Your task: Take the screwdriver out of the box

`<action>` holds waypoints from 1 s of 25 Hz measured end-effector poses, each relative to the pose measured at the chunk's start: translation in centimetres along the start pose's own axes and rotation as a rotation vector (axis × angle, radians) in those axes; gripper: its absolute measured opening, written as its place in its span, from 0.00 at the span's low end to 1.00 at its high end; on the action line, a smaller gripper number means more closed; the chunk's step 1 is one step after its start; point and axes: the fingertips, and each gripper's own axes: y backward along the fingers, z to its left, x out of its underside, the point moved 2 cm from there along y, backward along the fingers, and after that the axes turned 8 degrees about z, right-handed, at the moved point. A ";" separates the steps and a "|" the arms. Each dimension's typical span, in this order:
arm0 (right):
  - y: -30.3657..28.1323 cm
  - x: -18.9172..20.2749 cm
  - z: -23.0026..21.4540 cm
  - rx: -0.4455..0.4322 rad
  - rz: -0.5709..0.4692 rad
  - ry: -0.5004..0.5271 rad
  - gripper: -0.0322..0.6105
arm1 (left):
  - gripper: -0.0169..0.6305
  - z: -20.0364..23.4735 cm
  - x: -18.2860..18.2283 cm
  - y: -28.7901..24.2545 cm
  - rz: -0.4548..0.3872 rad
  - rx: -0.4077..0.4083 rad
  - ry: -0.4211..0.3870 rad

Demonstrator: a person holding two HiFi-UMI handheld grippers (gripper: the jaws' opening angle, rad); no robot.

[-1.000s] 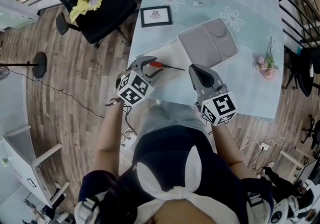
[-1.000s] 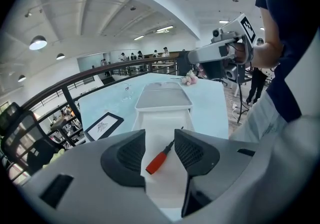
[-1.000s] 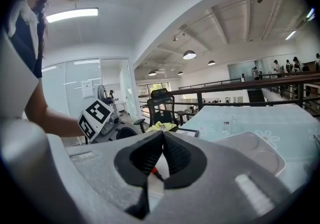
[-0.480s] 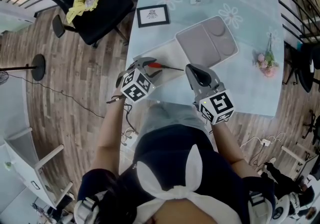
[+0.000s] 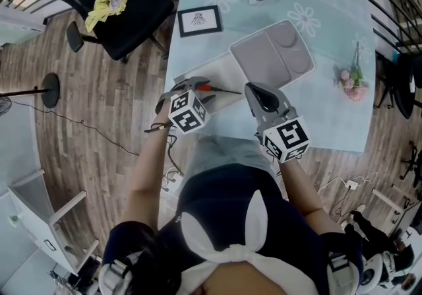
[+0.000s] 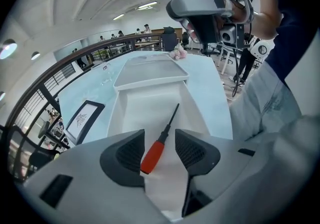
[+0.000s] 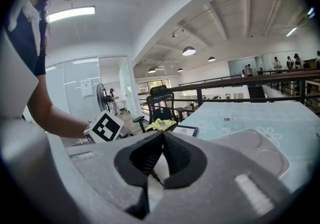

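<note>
Screwdriver (image 6: 152, 152) not yet lifted: it lies in box (image 6: 131, 113), shaft toward 1 o'clock, left gripper (image 6: 159, 142) jaws apart astride the handle, right gripper (image 7: 161, 142) closed, empty.

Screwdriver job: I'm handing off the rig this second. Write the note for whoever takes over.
Left gripper: jaws apart on either side of the red handle of the screwdriver, not closed on it.
Right gripper: jaws together, empty, just right of the box.
Screwdriver lies flat in the open white box, near the front edge of the table.
Done: box open, left gripper lined up.
Left: close on the handle and lift it clear.
</note>
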 end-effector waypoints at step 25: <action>-1.9 0.0 -1.5 -0.008 0.025 -0.005 0.05 | 0.31 0.7 3.1 -5.1 0.213 0.024 -0.104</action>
